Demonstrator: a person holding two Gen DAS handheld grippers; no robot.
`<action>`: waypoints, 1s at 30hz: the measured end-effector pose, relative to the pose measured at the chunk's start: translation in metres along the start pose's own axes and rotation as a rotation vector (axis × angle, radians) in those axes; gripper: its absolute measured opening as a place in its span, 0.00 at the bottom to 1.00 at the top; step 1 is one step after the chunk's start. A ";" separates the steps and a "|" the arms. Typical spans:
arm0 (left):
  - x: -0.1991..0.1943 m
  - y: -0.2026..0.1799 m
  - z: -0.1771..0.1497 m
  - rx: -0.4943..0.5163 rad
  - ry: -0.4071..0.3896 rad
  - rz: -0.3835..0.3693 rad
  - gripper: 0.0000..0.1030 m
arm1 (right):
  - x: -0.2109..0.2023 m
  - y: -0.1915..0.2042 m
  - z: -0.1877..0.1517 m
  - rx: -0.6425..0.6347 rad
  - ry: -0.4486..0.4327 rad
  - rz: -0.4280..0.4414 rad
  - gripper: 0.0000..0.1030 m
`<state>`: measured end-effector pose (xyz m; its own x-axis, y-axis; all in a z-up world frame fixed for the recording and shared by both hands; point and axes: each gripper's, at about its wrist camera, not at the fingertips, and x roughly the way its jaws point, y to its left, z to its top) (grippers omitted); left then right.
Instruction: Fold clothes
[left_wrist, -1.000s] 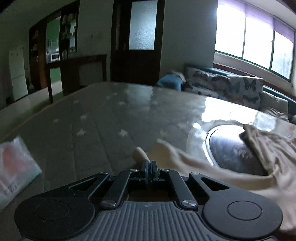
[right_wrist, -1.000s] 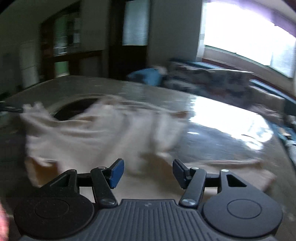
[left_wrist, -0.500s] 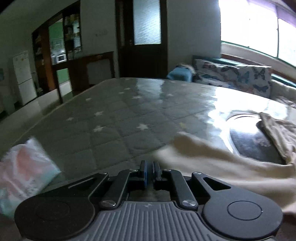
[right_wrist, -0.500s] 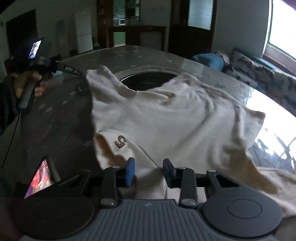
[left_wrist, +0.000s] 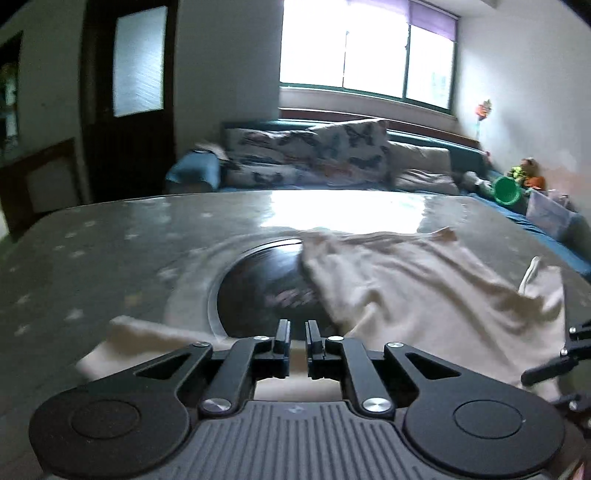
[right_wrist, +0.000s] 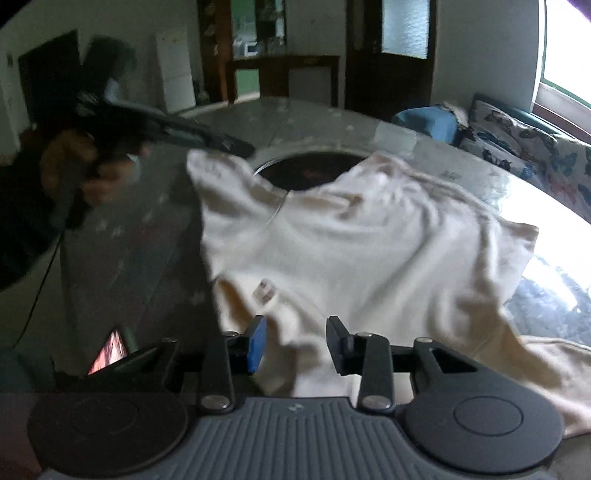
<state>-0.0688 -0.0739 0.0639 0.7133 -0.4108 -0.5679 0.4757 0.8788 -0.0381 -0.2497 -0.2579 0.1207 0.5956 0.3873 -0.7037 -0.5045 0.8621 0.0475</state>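
A cream shirt (left_wrist: 424, 295) (right_wrist: 369, 251) lies spread and wrinkled over the table, partly covering a dark round inset (left_wrist: 266, 284). My left gripper (left_wrist: 297, 332) hovers over the shirt's near edge. Its jaws are opening, with a narrow gap and nothing pinched between them. From the right wrist view, the left gripper (right_wrist: 243, 149) sits in a person's hand (right_wrist: 74, 166), tips just above a shirt corner. My right gripper (right_wrist: 295, 339) stands partly open over the shirt's near edge. A raised fold lies between its fingers, against the blue pad (right_wrist: 256, 343) and clear of the other.
The grey star-patterned table (left_wrist: 110, 236) has a glossy surface that reflects the window. A lit phone (right_wrist: 109, 350) lies near the table's front left. Behind the table stands a sofa with butterfly cushions (left_wrist: 314, 155), and a green bowl (left_wrist: 508, 190) sits at the right.
My left gripper let go of the shirt corner, its jaws parting slightly, and swung right toward the window. My right gripper narrowed from wide open and settled over the shirt's near edge.
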 end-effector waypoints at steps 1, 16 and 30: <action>0.013 -0.004 0.008 0.014 0.008 0.009 0.16 | -0.002 -0.007 0.004 0.011 -0.013 -0.012 0.36; 0.155 -0.021 0.040 0.119 0.139 0.028 0.21 | 0.027 -0.202 0.042 0.434 -0.098 -0.305 0.42; 0.178 -0.005 0.044 0.297 0.074 0.113 0.03 | 0.096 -0.232 0.060 0.411 -0.046 -0.370 0.23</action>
<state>0.0784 -0.1622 -0.0005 0.7359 -0.2865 -0.6134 0.5330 0.8038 0.2641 -0.0375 -0.4013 0.0845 0.7183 0.0404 -0.6946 0.0236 0.9963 0.0823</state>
